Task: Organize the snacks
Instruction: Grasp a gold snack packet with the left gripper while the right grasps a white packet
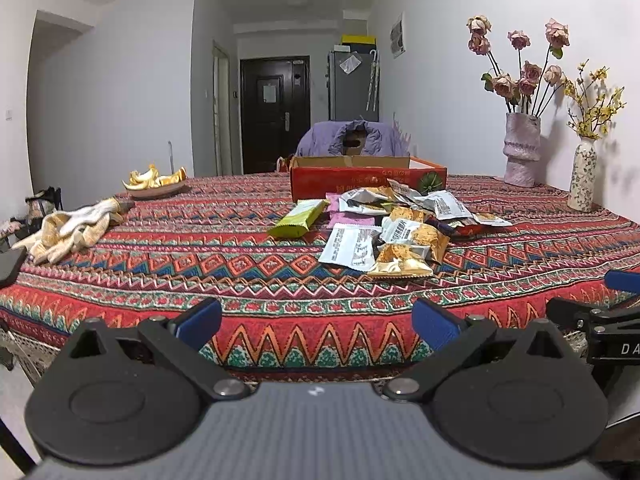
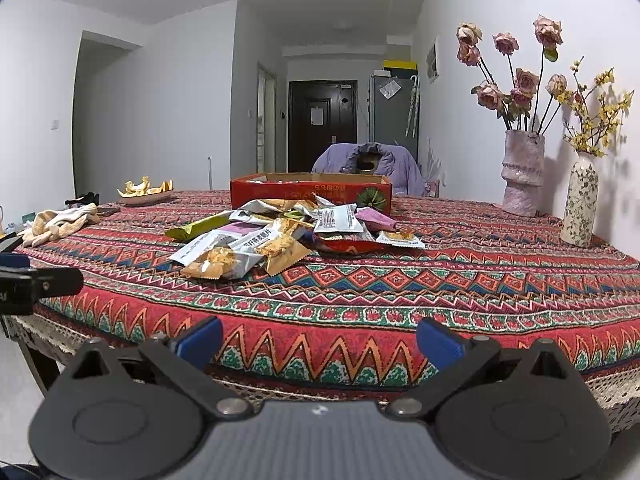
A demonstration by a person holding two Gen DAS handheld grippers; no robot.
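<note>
Nothing picked yet: my left gripper (image 1: pixel 316 322) and right gripper (image 2: pixel 318 338) both gape empty; next, reach the snack pile (image 2: pixel 280 236), probably for the red box (image 2: pixel 310 194)

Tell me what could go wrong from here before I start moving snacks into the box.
1. The snack packets lie overlapped in a loose pile, so a pinch may drag neighbours or lift two at once.
2. The red box stands right behind the pile; pushing forward could shove it.
3. Both the left gripper and right gripper are open and close together at the table's near edge; they might collide when reaching.
</note>
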